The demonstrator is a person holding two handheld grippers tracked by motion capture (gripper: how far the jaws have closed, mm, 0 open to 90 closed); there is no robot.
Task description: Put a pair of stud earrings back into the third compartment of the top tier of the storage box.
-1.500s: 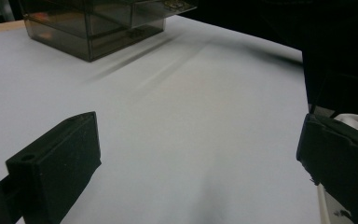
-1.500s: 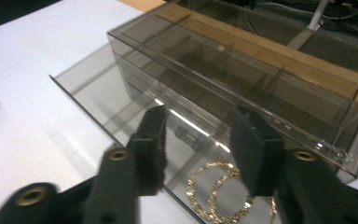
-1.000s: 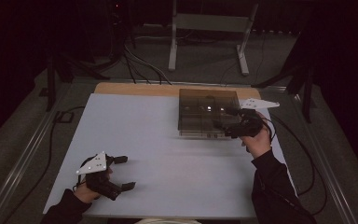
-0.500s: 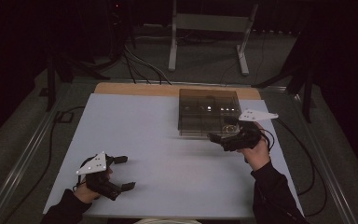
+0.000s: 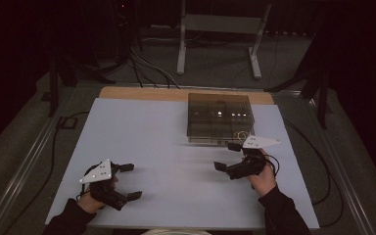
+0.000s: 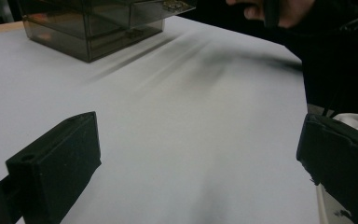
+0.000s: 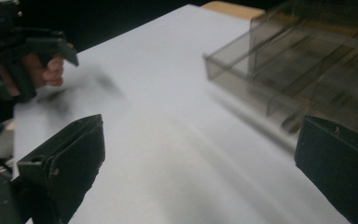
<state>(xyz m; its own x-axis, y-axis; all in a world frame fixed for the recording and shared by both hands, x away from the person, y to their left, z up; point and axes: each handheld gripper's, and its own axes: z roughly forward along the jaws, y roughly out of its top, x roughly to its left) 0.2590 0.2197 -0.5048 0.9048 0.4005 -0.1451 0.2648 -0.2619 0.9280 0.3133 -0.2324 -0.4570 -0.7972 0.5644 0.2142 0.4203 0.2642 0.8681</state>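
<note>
A smoky see-through drawer box (image 5: 219, 117) stands at the back right of the white table (image 5: 166, 147). My right gripper (image 5: 226, 156) hovers just in front of the box, pointing left. It is open, its jaws have just spread wider, and nothing lies between them. In the right gripper view, the right gripper (image 7: 196, 163) frames bare table, with the box (image 7: 307, 60) at its upper right. My left gripper (image 5: 131, 181) rests open and empty near the front left edge. Over the left gripper (image 6: 196, 163) the box (image 6: 93, 28) stands far off.
A wooden strip (image 5: 142, 93) runs along the table's far edge. Behind it a metal stand (image 5: 220, 29) and cables (image 5: 147, 63) lie on the floor. A cable (image 5: 298, 142) trails off the table's right side. The person's right hand (image 6: 284, 9) shows in the left gripper view.
My right gripper has left the box's front right corner and come down and toward the person, to the table in front of the box. The left gripper has stayed put.
</note>
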